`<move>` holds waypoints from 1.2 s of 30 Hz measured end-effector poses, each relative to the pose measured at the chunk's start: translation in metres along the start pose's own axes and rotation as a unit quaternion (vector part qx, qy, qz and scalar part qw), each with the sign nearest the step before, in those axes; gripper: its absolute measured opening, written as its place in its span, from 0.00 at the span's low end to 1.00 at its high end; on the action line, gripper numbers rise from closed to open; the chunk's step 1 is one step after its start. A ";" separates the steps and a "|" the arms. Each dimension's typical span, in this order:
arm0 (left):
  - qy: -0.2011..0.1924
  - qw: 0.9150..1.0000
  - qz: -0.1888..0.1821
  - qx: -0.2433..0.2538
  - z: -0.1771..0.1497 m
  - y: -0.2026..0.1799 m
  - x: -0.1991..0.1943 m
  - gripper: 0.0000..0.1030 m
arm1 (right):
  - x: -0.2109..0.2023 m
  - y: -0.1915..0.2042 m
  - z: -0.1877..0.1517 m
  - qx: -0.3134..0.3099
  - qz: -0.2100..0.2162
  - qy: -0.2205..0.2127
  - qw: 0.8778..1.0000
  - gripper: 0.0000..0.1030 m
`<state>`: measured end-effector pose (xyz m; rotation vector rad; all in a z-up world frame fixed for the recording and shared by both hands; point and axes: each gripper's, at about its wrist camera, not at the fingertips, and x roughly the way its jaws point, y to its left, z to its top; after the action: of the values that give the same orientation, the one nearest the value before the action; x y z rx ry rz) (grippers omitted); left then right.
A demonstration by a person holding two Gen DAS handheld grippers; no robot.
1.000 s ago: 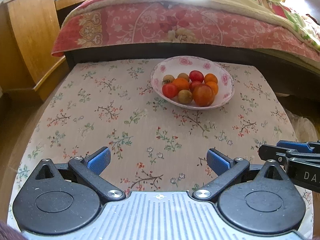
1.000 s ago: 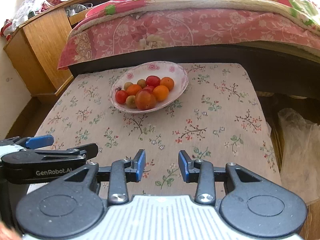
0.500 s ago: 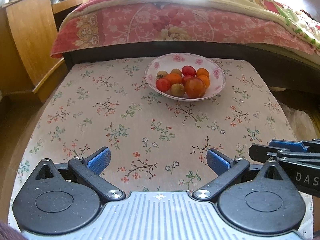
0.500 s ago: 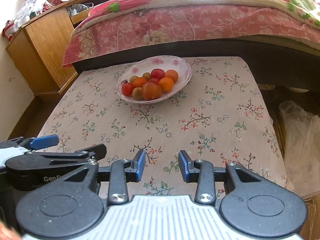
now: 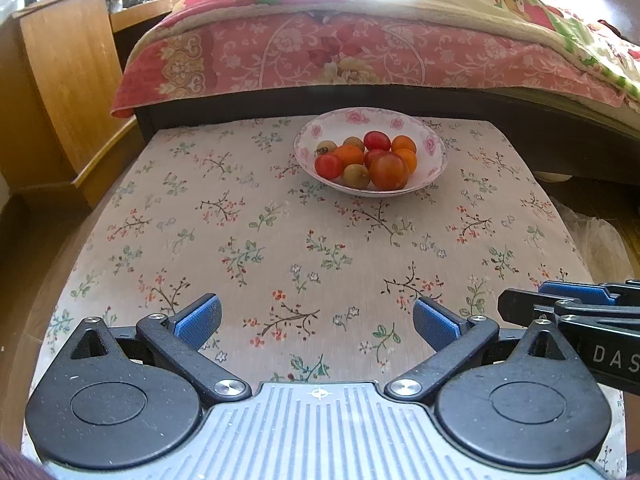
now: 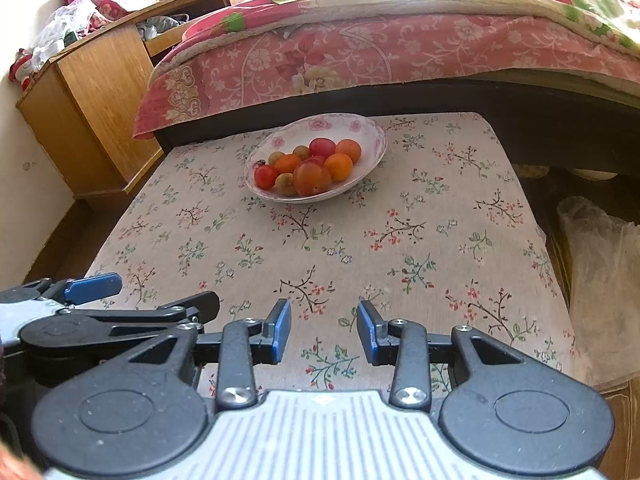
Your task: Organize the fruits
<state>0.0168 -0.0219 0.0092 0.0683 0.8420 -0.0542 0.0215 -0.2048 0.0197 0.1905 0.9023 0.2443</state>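
Fruit bowl (image 5: 370, 152) sitting far on floral surface (image 5: 280, 240); you are holding left tool (image 5: 316, 320) and right tool (image 6: 323, 330) released, empty.

- Your fruits (image 5: 366, 159) are all piled in the white bowl (image 5: 434, 148) with pink flowers on its rim.
- Mix you've got: red tomatoes, orange citrus, small brownish-green ones, one big red-orange fruit (image 5: 389, 171) at the near edge.
- Bowl sits upright at the table's far side.
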 end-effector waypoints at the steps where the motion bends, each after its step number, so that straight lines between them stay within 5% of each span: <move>1: 0.000 1.000 0.000 -0.001 -0.001 0.000 -0.001 1.00 | -0.001 0.001 -0.001 -0.001 0.000 0.000 1.000 0.38; 36: 0.016 1.000 0.021 0.009 -0.026 0.003 -0.017 1.00 | -0.012 0.013 -0.027 -0.008 -0.002 0.020 1.000 0.38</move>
<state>-0.0138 -0.0165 0.0046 0.1036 0.8713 -0.0222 -0.0084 -0.1945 0.0158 0.1689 0.9399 0.2532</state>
